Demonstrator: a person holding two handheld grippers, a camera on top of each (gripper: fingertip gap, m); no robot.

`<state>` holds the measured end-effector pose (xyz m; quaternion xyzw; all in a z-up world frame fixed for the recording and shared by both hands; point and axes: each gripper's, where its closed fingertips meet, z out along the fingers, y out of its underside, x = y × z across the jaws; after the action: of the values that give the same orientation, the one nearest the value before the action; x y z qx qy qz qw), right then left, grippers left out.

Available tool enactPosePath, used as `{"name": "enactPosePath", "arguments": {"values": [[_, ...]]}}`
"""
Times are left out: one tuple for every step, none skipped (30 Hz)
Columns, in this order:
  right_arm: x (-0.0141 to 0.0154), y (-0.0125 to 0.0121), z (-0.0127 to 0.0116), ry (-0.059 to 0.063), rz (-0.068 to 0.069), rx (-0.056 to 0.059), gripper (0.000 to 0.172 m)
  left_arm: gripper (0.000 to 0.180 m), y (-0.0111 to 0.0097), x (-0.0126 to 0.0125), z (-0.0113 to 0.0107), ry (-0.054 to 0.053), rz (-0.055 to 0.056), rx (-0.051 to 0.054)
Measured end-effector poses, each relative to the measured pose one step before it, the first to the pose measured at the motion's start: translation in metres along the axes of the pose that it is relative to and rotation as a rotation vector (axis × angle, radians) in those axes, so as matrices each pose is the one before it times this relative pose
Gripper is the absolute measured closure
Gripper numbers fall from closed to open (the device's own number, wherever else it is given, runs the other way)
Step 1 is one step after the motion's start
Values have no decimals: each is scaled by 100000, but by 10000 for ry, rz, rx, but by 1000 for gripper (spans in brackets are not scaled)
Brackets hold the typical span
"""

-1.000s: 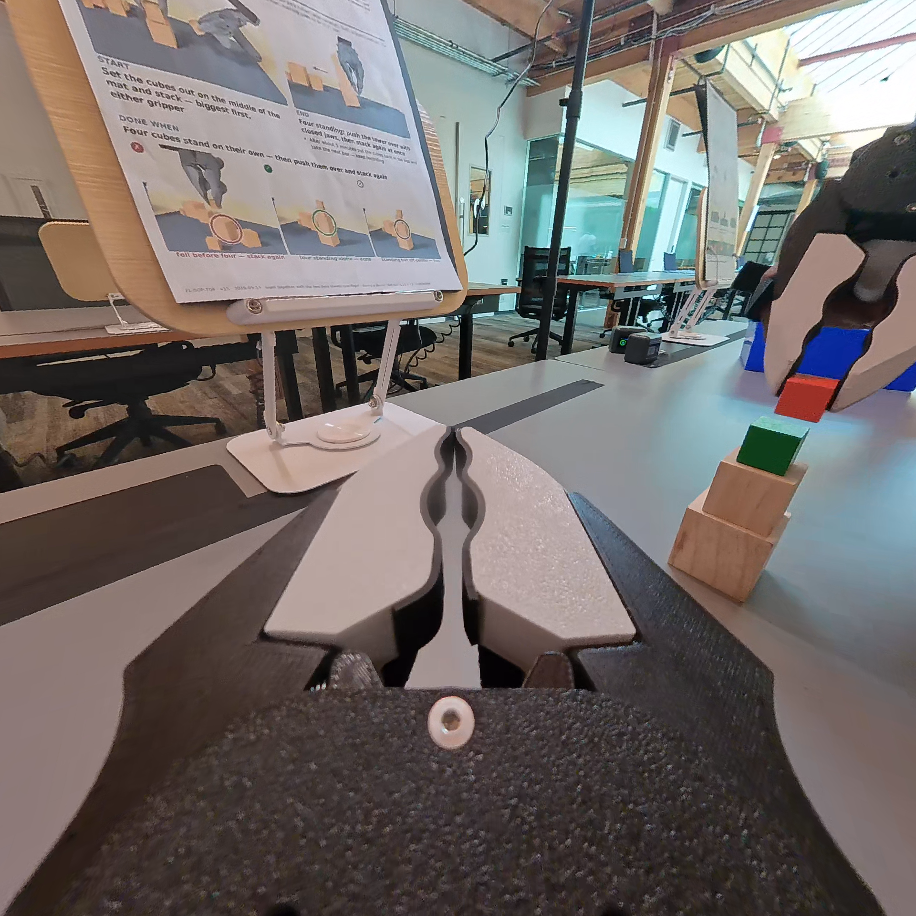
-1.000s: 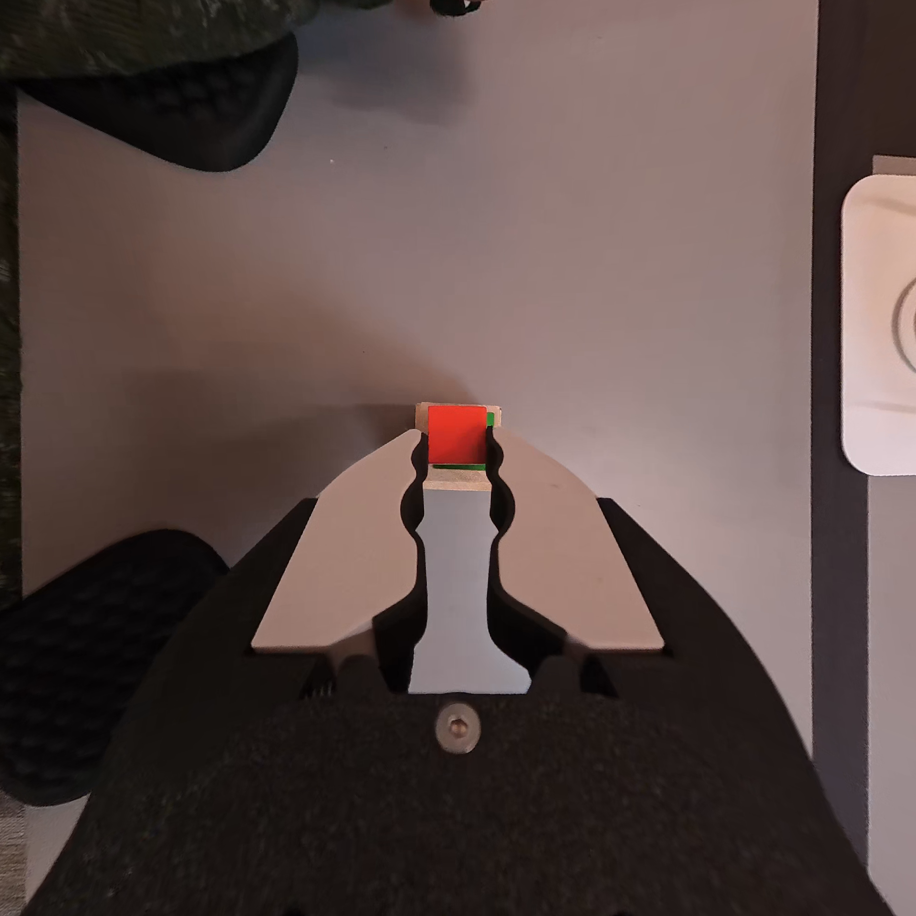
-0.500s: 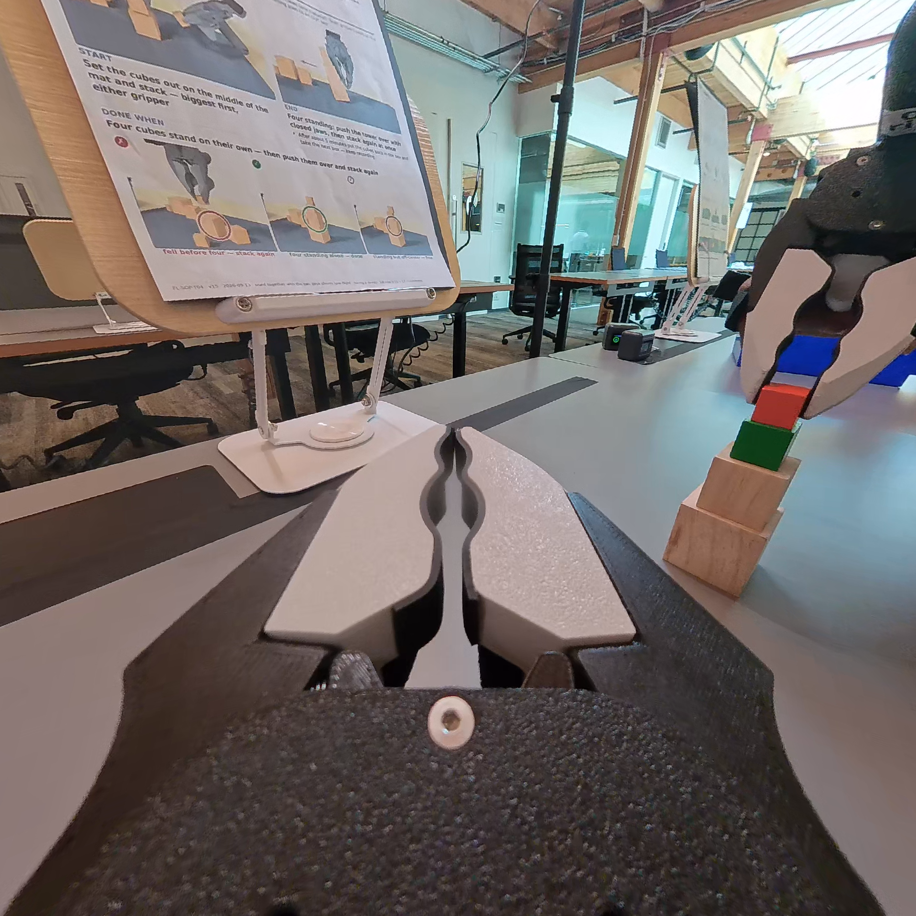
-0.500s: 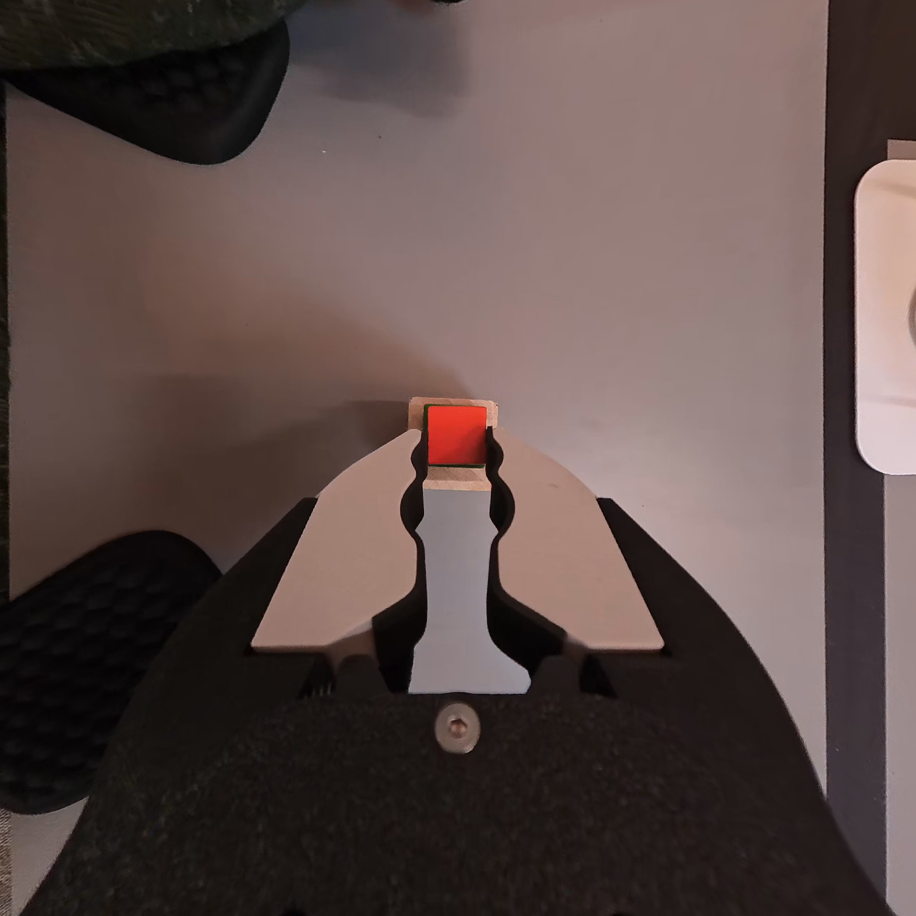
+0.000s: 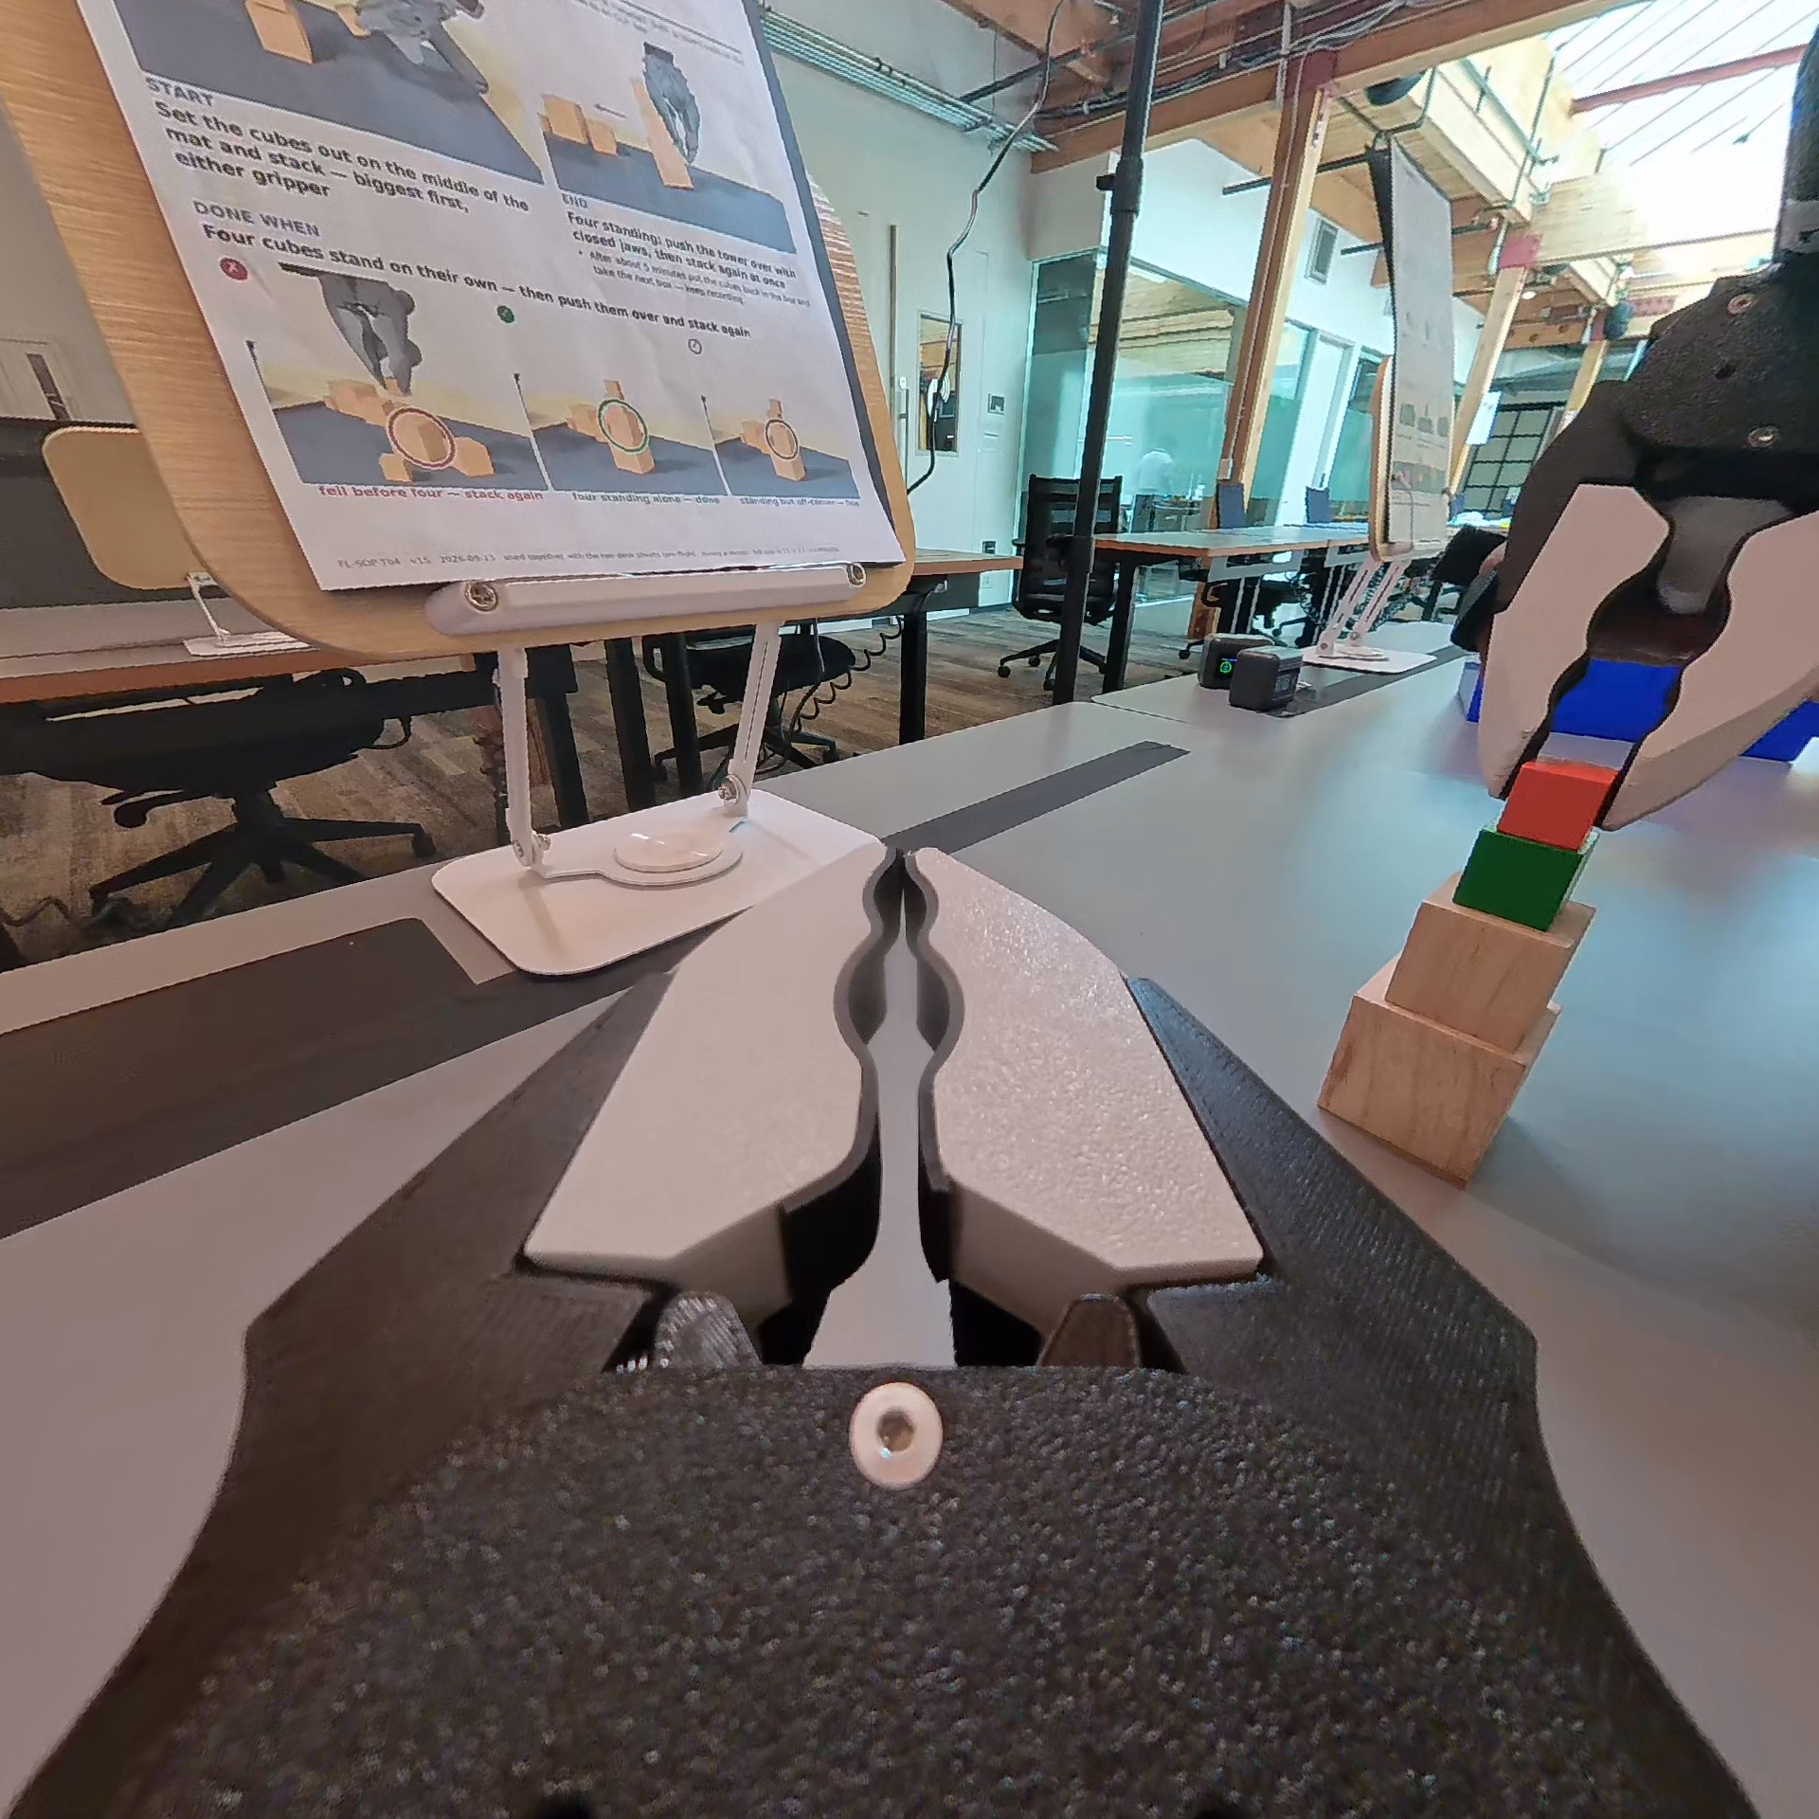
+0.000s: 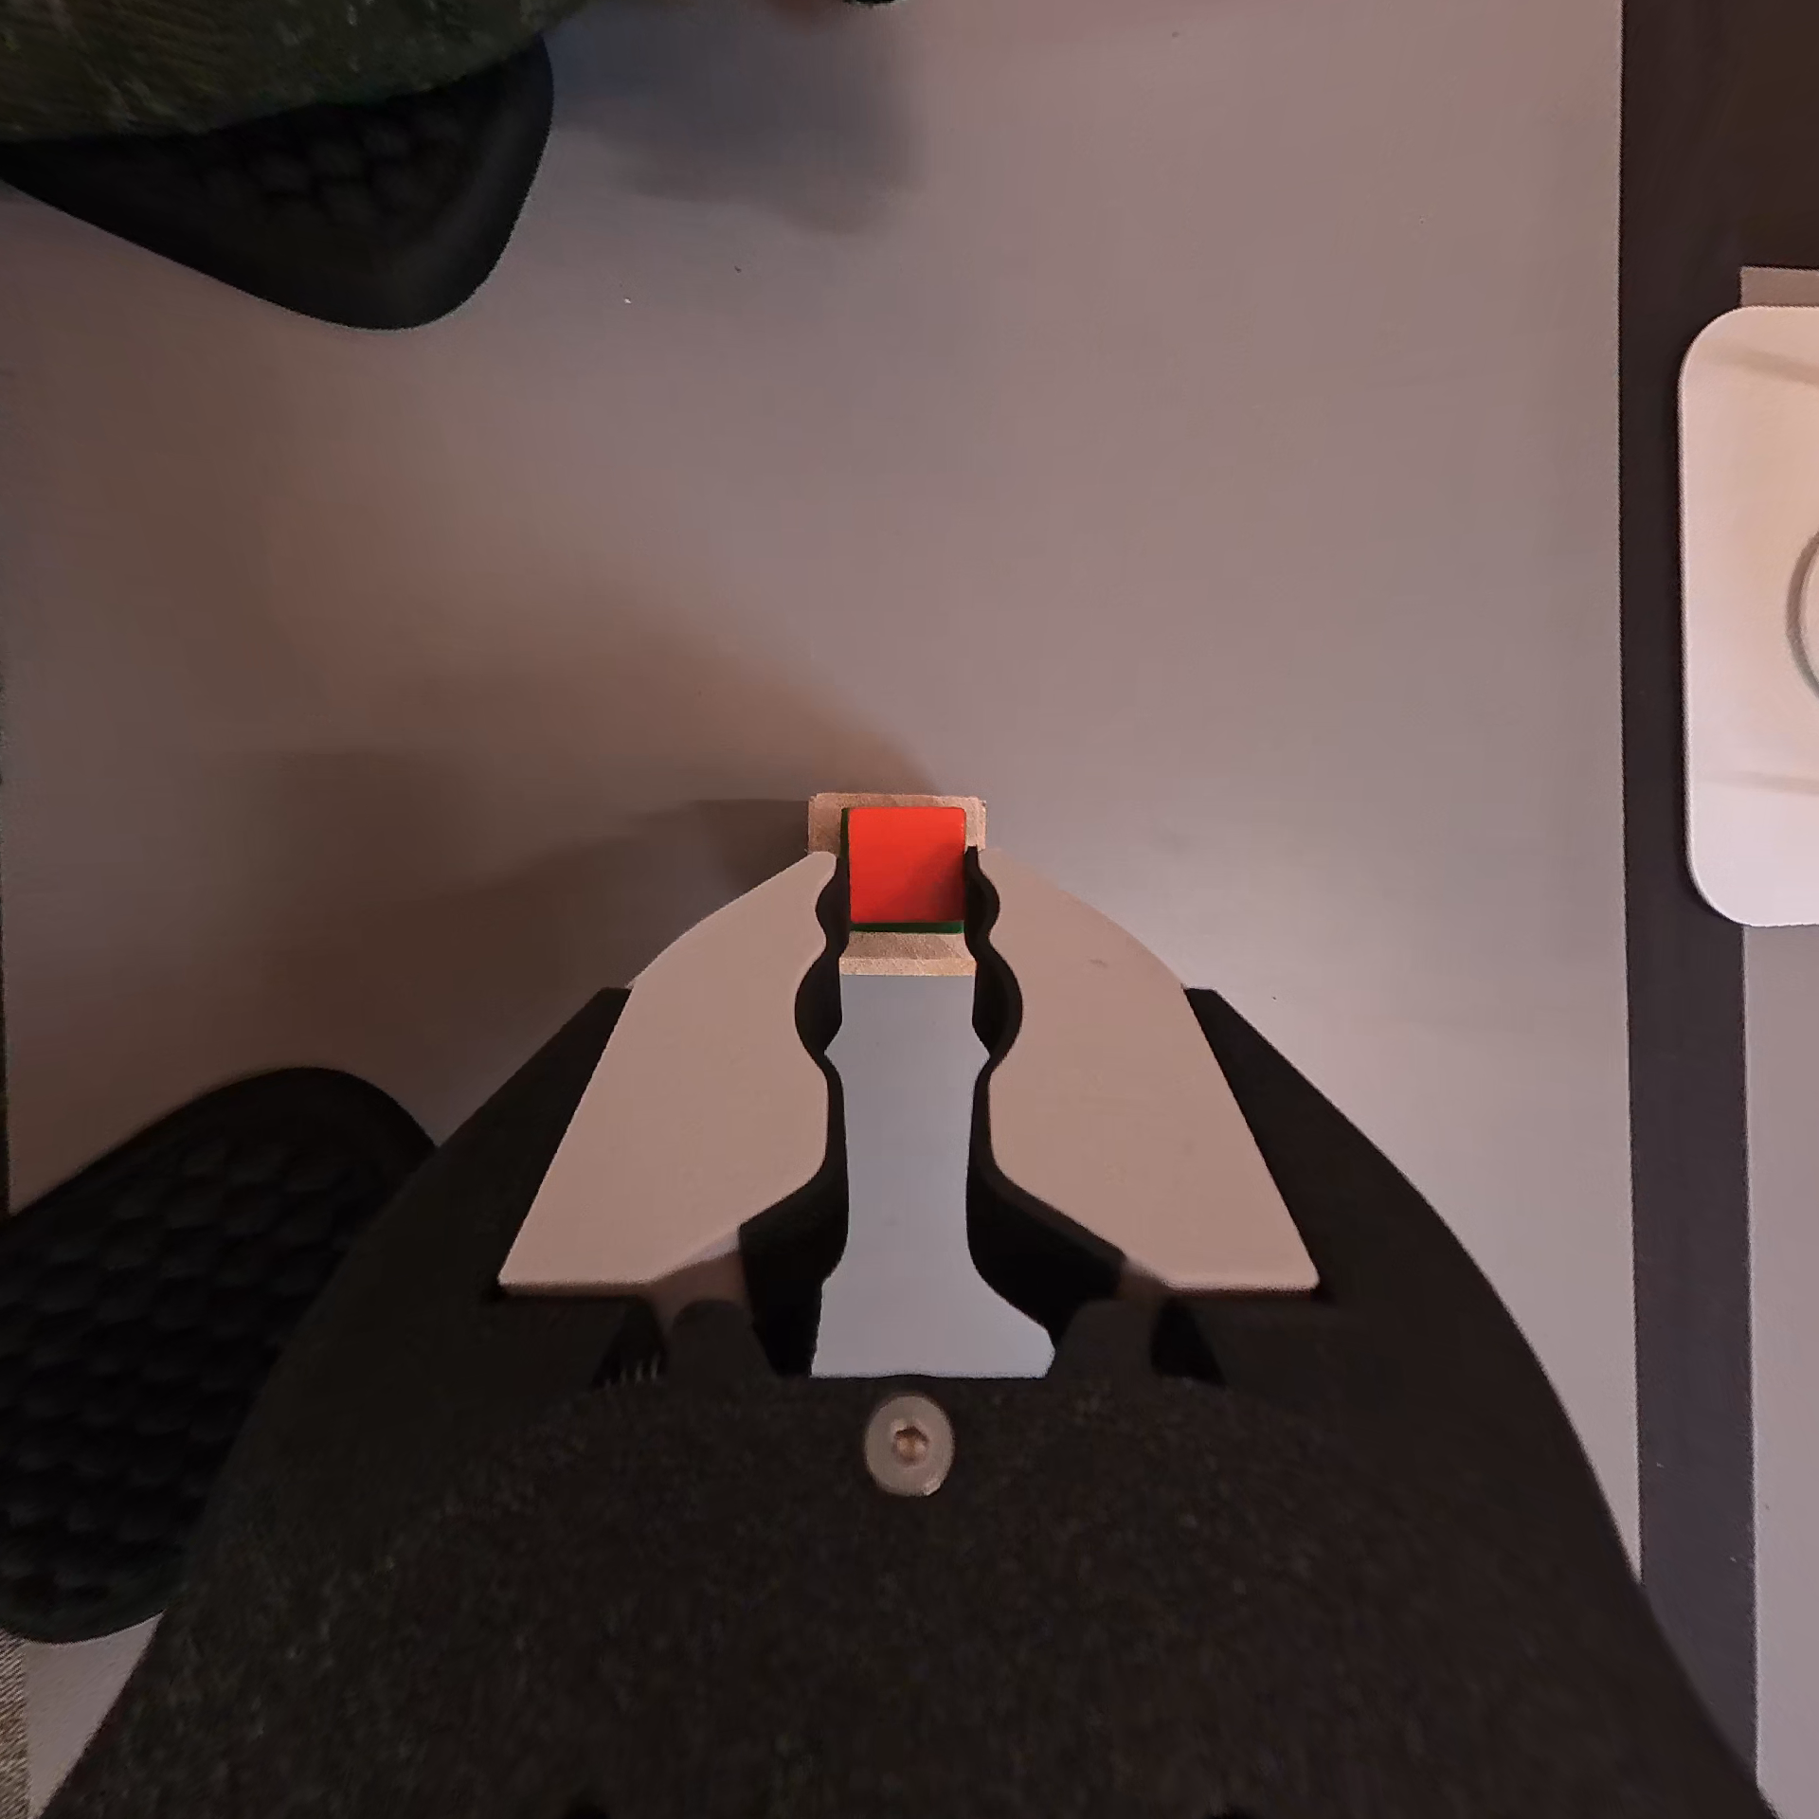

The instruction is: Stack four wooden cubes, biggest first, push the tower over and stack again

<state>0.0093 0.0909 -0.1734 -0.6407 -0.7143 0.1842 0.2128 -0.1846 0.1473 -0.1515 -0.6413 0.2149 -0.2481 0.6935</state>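
My right gripper [image 6: 906,871] points straight down and is shut on a small red cube [image 6: 904,866], with both pads pressed on its sides. The left wrist view shows this red cube [image 5: 1555,802] resting on a green cube [image 5: 1516,881]. The green cube tops a smaller wooden cube [image 5: 1476,970], which sits on a larger wooden cube [image 5: 1417,1083]. From above, only a green edge [image 6: 906,926] and wooden rims [image 6: 906,955] show under the red cube. My left gripper [image 5: 901,856] is shut with nothing in it, low over the grey table [image 5: 1230,886], left of the stack.
A stand with a printed sheet [image 5: 492,295] has its white base [image 5: 640,876] just ahead of my left gripper; the base also shows in the right wrist view [image 6: 1752,610]. A dark strip [image 6: 1673,787] crosses the table. A blue box [image 5: 1614,699] lies behind the stack. Black mesh chair parts [image 6: 295,197] are nearby.
My right gripper came down with the red cube, from a gap above the green cube to resting on it, still shut on it. My left gripper stayed shut and nearly still.
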Motion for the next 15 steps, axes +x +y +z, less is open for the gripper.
{"name": "enactPosePath", "arguments": {"values": [[9,-3,4,18,12,-24,149,180,4,-4,6,-1,-4,-3],[2,-8,5,19,8,-15,149,180,12,-9,-7,-7,0,-9],[24,-15,8,30,-3,-3,150,180,23,-31,10,-20,1,-16],[19,-22,14,25,8,-3,149,180,49,-36,15,-26,-1,-28],[11,6,10,9,15,-6,149,180,45,-17,17,-12,-2,-25],[11,-5,4,10,5,-2,149,180,14,3,5,3,-7,-3],[8,5,-3,11,9,-4,149,180,-12,-3,2,-3,0,1],[34,9,9,19,15,-8,149,180,2,11,-3,1,7,-2],[15,0,0,12,1,0,149,180,-7,-8,-3,-3,-4,5],[35,4,9,33,-3,-6,149,180,0,-4,8,-1,-5,0],[58,37,26,48,-11,-26,149,180,-8,-6,-2,0,-2,6],[27,101,47,32,-16,-62,149,180,-3,0,2,-1,-2,3],[-11,44,55,2,-16,-20,147,180,6,1,-3,1,0,-5],[-63,-27,23,-32,-1,36,146,180,-5,0,3,-1,-2,4],[-24,-68,-24,-8,5,64,145,180,5,3,12,1,0,-3]]}}
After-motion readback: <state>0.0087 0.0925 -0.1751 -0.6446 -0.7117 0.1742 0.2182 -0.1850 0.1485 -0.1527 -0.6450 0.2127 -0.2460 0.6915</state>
